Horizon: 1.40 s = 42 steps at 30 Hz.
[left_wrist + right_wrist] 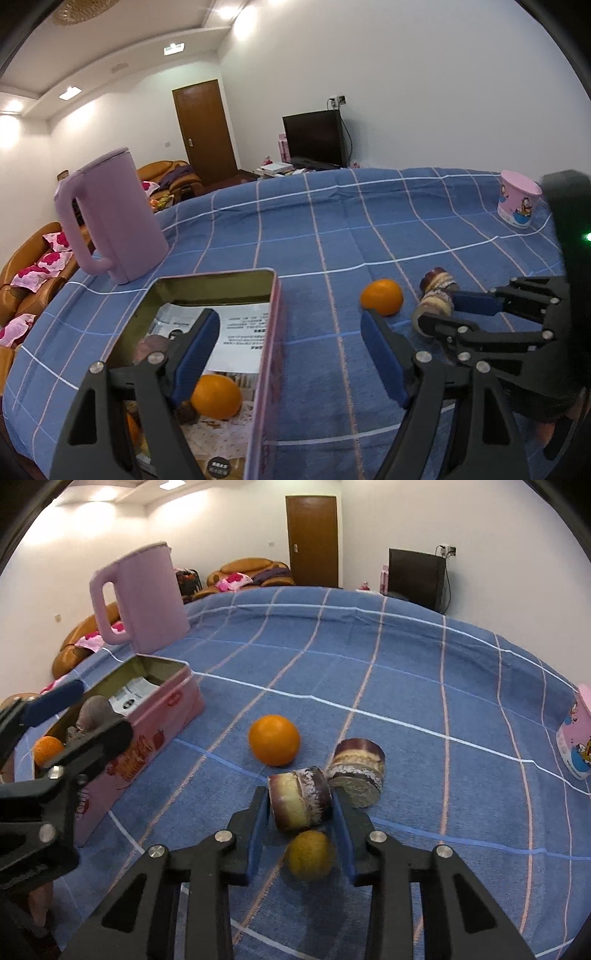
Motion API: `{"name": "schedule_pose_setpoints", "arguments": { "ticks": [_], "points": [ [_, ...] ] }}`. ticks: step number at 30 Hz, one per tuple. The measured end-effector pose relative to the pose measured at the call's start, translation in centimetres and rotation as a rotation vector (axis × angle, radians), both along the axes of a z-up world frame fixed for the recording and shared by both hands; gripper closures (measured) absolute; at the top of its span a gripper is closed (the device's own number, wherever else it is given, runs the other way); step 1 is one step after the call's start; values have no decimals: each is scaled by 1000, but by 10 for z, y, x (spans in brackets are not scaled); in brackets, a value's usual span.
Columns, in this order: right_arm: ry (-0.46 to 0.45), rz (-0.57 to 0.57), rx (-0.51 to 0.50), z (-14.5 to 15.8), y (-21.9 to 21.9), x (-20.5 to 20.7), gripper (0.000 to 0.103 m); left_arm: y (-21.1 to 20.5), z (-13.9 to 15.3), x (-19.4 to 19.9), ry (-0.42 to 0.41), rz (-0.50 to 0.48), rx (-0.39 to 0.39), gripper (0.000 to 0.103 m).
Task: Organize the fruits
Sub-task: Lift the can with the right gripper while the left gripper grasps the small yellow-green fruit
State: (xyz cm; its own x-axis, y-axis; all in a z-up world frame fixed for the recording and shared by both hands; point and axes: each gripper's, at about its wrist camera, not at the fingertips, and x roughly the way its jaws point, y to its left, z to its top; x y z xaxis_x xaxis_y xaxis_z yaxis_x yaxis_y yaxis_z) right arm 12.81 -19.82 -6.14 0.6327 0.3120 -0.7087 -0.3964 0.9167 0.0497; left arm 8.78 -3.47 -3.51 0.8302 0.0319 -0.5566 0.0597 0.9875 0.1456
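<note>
Pinching a sugarcane piece [300,800], my right gripper [300,825] is hovering over the blue checked tablecloth [406,672]; my left gripper [284,354] is hanging spread above the pink tin [162,716] holding an orange [216,397]; a brown door [312,541] is standing behind.

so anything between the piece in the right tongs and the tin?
Mostly clear. The sugarcane piece is clamped in the right tongs; only the orange lies on the cloth roughly toward the pink tin.

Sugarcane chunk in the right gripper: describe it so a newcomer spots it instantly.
On the blue checked cloth, right of the pink tin, two purple sugarcane chunks lie beside an orange. It's the nearer one, between the right gripper fingers, above a small yellow-green fruit.
</note>
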Motion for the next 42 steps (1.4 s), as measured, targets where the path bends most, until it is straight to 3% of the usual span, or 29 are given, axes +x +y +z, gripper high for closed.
{"name": "schedule_pose_setpoints", "arguments": {
  "ticks": [9,22,29,35,39,41,42],
  "points": [
    [-120,-127,17,16,-35,-16,68,-9,-8,13,38,-3,-8,22],
    [-125,-221,19,18,-74,-8,68,-56,-9,6,67,-108,-14,22],
    [-121,-244,39,19,-88,-12,68,-80,-16,5,122,-189,-51,23],
    [-122,-247,50,19,-93,-17,68,-92,-22,10,172,-236,-78,33],
    [-119,-247,52,18,-94,-17,68,-96,-34,19,242,-249,-86,49],
    [-120,-241,45,18,-92,-18,68,-96,-37,22,269,-263,-108,61],
    [-122,-239,42,19,-92,-18,68,-96,-38,22,275,-273,-119,72]
  ]
}}
